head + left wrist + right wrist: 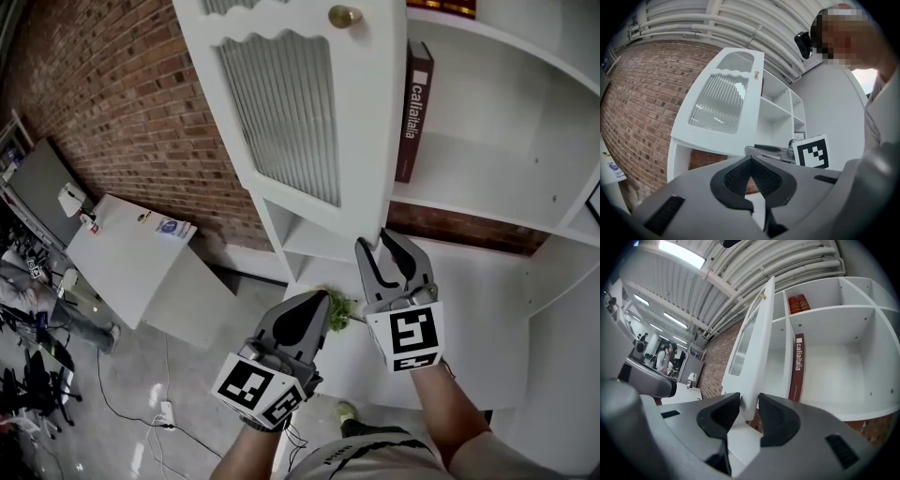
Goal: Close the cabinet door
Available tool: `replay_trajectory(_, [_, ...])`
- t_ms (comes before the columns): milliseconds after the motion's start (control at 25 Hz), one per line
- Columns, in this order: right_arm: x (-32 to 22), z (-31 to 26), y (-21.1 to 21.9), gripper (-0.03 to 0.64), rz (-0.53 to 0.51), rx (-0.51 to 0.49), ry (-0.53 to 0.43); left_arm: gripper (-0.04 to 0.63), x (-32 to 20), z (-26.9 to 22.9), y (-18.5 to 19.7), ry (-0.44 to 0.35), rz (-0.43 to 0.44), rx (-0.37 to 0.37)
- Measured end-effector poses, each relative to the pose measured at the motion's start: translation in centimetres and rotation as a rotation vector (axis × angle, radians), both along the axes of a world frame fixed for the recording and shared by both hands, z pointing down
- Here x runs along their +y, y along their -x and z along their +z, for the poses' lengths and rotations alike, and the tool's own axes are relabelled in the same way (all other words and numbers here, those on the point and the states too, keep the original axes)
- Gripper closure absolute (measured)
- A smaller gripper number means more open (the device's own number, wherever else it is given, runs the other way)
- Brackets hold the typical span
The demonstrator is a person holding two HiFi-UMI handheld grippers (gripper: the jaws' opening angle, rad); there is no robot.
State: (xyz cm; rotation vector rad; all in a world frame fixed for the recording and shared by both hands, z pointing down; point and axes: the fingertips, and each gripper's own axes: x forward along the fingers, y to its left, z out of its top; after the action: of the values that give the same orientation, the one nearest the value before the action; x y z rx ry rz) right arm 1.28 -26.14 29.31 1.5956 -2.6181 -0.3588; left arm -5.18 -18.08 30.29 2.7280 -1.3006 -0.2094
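Right gripper view: cabinet door (751, 341) corner between jaws of right tool (749, 403)

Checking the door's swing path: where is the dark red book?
In the head view the dark red book stands upright on a white shelf, upper right, just behind the open cabinet door's free edge.

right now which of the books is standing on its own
The tall dark red book with white lettering on its spine. It stands alone, just behind the cabinet door. The other two red books stand side by side one level higher.
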Motion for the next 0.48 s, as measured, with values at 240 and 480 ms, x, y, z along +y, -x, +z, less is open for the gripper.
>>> replay_trajectory(240, [-1.6,0.0,-0.8,0.483,0.015,0.0,0.011,0.586,-1.5,0.1,-0.9,0.005,0.013,0.001])
replay_trajectory(480, [-3.5,0.0,-1.5,0.48,0.043,0.018,0.009,0.586,-3.0,0.2,-1.8,0.004,0.026,-0.003])
